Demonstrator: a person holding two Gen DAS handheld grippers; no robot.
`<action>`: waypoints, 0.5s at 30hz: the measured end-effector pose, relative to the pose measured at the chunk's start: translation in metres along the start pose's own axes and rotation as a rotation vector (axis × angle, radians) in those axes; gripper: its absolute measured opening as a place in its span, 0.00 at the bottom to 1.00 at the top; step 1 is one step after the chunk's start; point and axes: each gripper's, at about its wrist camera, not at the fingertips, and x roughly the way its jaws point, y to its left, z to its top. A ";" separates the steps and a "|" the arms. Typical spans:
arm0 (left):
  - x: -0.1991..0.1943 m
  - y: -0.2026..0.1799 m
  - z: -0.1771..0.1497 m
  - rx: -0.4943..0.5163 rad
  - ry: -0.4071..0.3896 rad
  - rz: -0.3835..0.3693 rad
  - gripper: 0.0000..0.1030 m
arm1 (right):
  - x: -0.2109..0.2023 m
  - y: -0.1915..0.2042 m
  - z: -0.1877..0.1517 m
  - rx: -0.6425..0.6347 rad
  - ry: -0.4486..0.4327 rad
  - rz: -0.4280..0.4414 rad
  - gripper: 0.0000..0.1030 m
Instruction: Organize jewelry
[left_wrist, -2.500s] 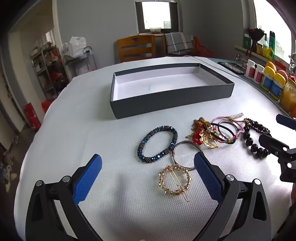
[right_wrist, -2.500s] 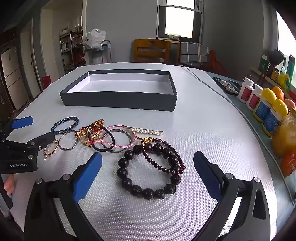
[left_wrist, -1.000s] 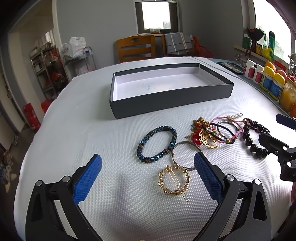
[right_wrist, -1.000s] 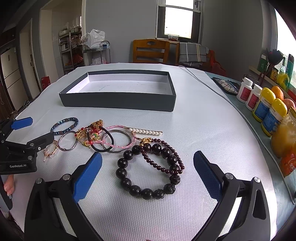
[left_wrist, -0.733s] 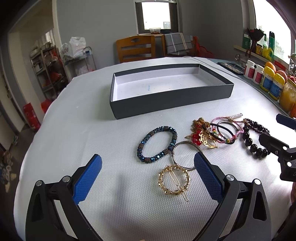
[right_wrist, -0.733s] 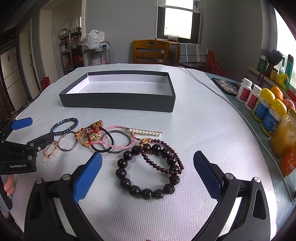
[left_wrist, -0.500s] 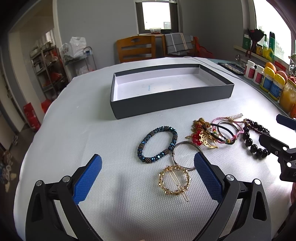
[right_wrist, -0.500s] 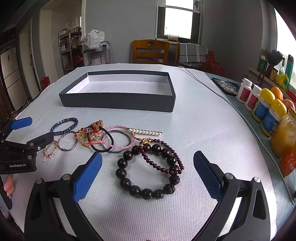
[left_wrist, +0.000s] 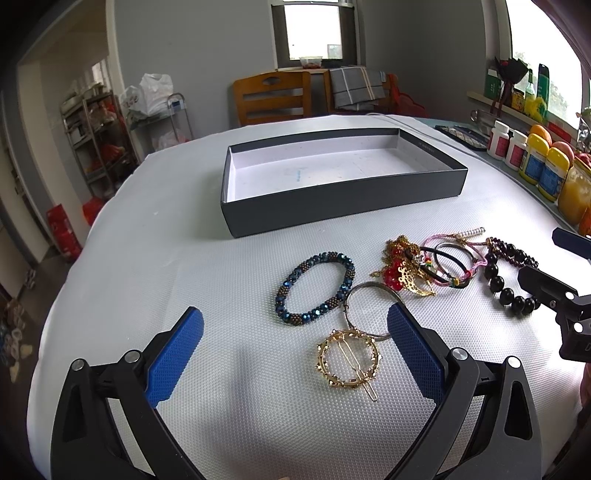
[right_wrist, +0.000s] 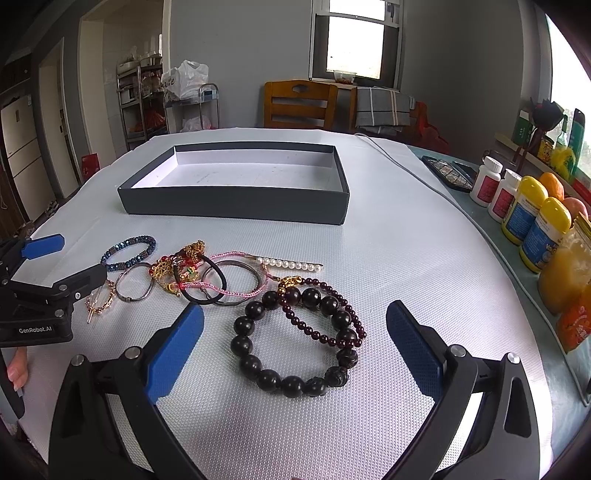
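Both claws are hanging low over the white textured surface (left_wrist: 129, 258) with their blue pads spread wide and nothing between them. In the left wrist view, the left claw (left_wrist: 295, 354) is filling the bottom of the frame, and the gold round hair clip (left_wrist: 348, 363) is lying between its pads, touching neither. Just above the clip a plain silver bangle (left_wrist: 365, 295) is overlapping it, and the blue beaded bracelet (left_wrist: 315, 288) is sitting to the left of the bangle near mid-frame. Right of these, a tangle of gold and red charms, pink cord and black hair ties (left_wrist: 428, 266) is resting in a heap. The dark open box (left_wrist: 343, 206) is sitting in the upper middle of the frame, its white floor showing bare.

In the right wrist view, the right claw (right_wrist: 295, 339) is framing the large black bead bracelet (right_wrist: 258, 369) at lower centre, with a thinner dark red bead strand (right_wrist: 317, 332) lying across its upper right part. A pearl hair pin (right_wrist: 291, 264) is lying just above them. The left claw is poking in at the left edge, over the gold clip. Bottles (right_wrist: 532, 221) are standing along the right edge.
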 end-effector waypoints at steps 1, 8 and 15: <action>0.000 0.000 0.000 0.000 0.000 0.000 0.98 | 0.000 -0.001 0.000 0.000 0.000 0.000 0.95; 0.000 0.000 0.000 0.000 -0.001 0.000 0.98 | -0.001 0.000 0.000 0.001 -0.001 0.000 0.95; -0.001 0.001 -0.001 0.002 0.001 0.006 0.98 | -0.001 0.000 0.000 -0.002 -0.004 -0.002 0.95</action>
